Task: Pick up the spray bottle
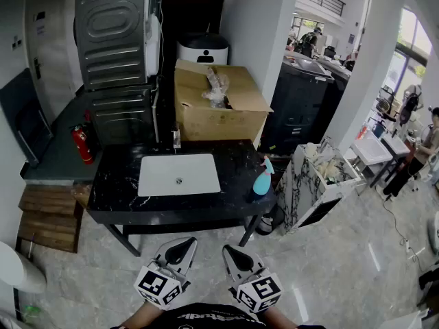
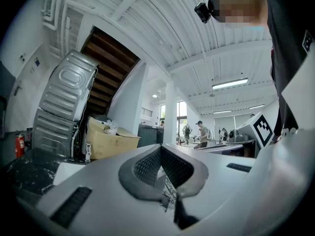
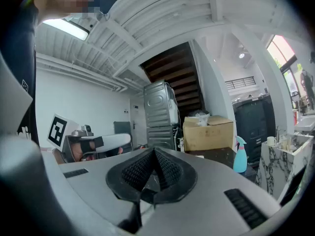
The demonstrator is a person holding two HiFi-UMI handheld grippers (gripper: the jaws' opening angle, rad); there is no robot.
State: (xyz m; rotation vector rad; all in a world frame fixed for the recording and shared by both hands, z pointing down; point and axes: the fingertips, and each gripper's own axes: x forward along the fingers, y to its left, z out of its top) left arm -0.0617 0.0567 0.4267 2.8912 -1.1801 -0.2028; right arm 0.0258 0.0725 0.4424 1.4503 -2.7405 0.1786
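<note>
Reach not begun: left gripper (image 1: 182, 247) and right gripper (image 1: 234, 254) closed, empty — spray bottle (image 1: 262, 181) waits at one o'clock; right must open and advance.

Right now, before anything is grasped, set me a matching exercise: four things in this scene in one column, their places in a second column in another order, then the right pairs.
Things
1. light blue plastic spray bottle
2. white rectangular sink basin
3. red fire extinguisher
4. brown cardboard box

Places
A. standing off the left side of the black marble counter
B. behind the counter, flaps open
C. set into the counter's middle
D. upright near the counter's right end

Pairs: 1-D; 2-C; 3-A; 4-B
</note>
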